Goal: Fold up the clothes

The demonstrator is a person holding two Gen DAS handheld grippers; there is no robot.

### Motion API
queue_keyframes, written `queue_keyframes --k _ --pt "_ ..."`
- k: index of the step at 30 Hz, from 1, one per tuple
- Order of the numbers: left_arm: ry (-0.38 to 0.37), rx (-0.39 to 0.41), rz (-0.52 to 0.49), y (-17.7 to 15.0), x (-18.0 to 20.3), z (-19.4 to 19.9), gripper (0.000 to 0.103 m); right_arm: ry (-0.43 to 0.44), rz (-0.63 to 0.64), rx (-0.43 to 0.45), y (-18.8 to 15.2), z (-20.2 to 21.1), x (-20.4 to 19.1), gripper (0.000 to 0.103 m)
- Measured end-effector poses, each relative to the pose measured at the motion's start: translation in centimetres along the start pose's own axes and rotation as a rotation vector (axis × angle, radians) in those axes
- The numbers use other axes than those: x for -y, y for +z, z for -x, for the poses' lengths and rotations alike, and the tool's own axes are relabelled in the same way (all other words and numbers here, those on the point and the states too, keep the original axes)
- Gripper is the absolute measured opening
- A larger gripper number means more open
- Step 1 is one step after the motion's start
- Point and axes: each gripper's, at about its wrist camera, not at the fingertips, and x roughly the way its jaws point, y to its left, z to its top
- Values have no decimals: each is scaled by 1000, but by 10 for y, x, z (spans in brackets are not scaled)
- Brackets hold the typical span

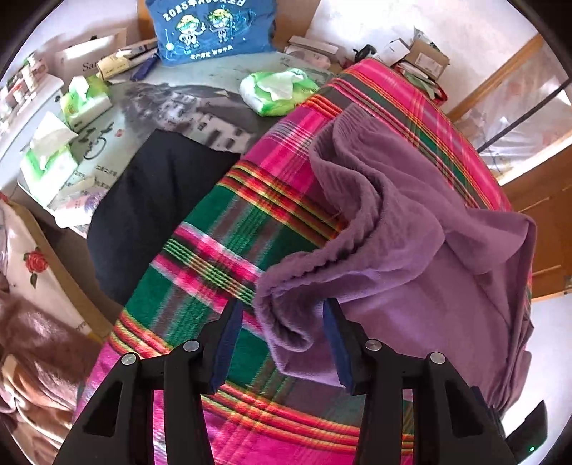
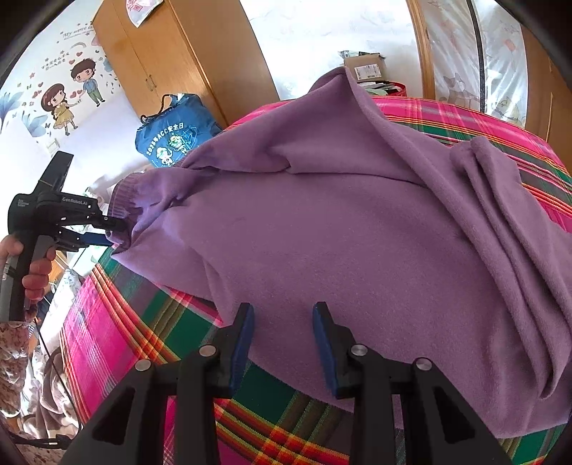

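**Purple sweater spread on plaid blanket, cuff between left fingers**

One plaid blanket [image 1: 221, 229], woven in pink, green and red-yellow stripes, covers the rounded surface below both grippers. On it lies one purple sweater [image 2: 339, 250], soft and fleecy, its body spread flat with loose folds along the right side and a ribbed cuff [image 2: 123, 200] at the end of one sleeve. Beside the blanket lies one flat dark cloth [image 1: 150, 207]. Behind stands one blue printed bag [image 1: 214, 32], and three green-and-white tissue packs [image 1: 275, 91] lie on the grey counter [image 1: 178, 103].

The left gripper [image 1: 282, 322] has its fingers half apart; a bunched fold of sleeve hangs between them, touching the right blue pad. In the right wrist view these fingers [image 2: 107, 238] reach the cuff; whether they pinch it I cannot tell. The right gripper [image 2: 283, 322] hovers over the sweater's lower edge, fingers half apart, gripping nothing.
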Motion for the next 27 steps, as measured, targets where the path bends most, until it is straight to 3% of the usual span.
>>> queue_keyframes --k 2,6,14,27 --pt "8 -9 5 2 2 -4 26 -1 0 1 0 1 0 35" --pt "-2 -14 9 1 2 -6 11 -5 -4 3 -1 3 0 35" --pt "-90 23 27 -1 -13 20 9 -34 -6 19 -6 13 4 35" --pt "-353 26 114 -15 -49 63 9 -93 -61 55 -25 43 11 35"
